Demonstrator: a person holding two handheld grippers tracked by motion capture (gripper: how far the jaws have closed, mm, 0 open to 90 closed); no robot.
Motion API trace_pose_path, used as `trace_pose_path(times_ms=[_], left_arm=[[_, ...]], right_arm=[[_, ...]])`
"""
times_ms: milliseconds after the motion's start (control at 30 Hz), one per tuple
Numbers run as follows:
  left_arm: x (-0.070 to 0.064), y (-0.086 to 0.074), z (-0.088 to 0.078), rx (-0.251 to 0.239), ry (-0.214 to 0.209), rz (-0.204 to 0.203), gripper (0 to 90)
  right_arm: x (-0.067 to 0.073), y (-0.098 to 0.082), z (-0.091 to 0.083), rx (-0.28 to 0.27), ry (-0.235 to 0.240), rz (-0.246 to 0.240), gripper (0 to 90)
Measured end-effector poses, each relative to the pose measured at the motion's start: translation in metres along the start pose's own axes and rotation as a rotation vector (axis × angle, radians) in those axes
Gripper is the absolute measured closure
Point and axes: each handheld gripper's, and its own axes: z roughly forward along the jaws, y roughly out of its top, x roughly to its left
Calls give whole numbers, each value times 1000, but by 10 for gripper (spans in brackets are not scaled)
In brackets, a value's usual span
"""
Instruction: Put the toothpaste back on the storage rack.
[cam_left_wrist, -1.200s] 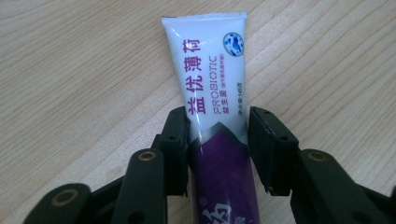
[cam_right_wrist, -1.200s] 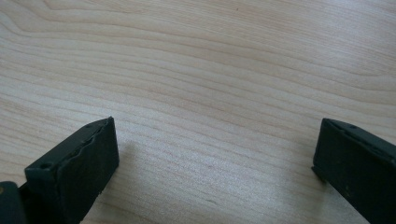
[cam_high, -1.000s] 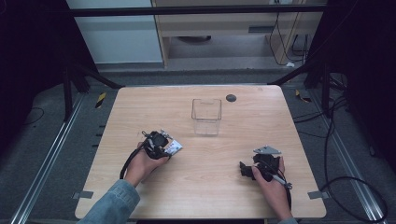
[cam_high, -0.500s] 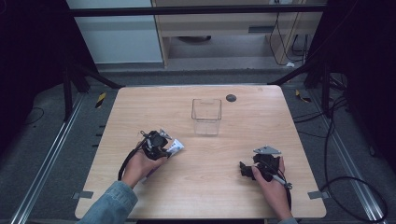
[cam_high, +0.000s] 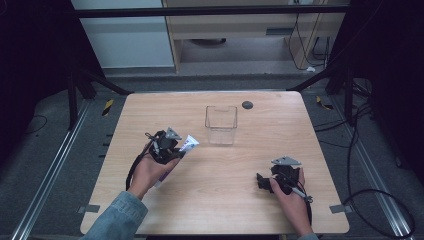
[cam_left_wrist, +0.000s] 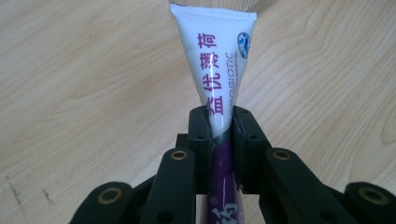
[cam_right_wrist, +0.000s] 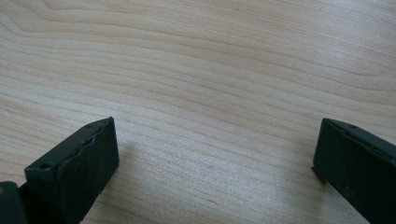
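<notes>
Left gripper (cam_high: 172, 146), black, two-jawed, hand-held, clamped tight on a white-and-purple squeezable tube (cam_left_wrist: 219, 70) printed with purple characters; tube pinched at its middle, flat crimped end pointing away from the jaws, lifted clear above the pale wooden table (cam_high: 250, 210), toward its left side; clear square plastic container (cam_high: 220, 125) standing empty near the table's middle, just beyond and right of the tube. Right gripper (cam_high: 265, 182) low over bare wood near the table's right front, jaws spread wide, nothing between them.
</notes>
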Motion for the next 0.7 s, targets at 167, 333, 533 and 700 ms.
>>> trace_pose_path(times_ms=[167, 333, 533, 700], left_arm=[[0, 9, -5, -39, -2, -12, 791], [-3, 18, -11, -71, 1, -8, 792], [-5, 30, -19, -100, 8, 4, 792], [-6, 38, -25, -124, 13, 6, 793]], right_arm=[[0, 0, 0, -1, 0, 1, 3], [0, 0, 0, -1, 0, 1, 3], [0, 0, 0, -1, 0, 1, 3], [0, 0, 0, -1, 0, 0, 3]])
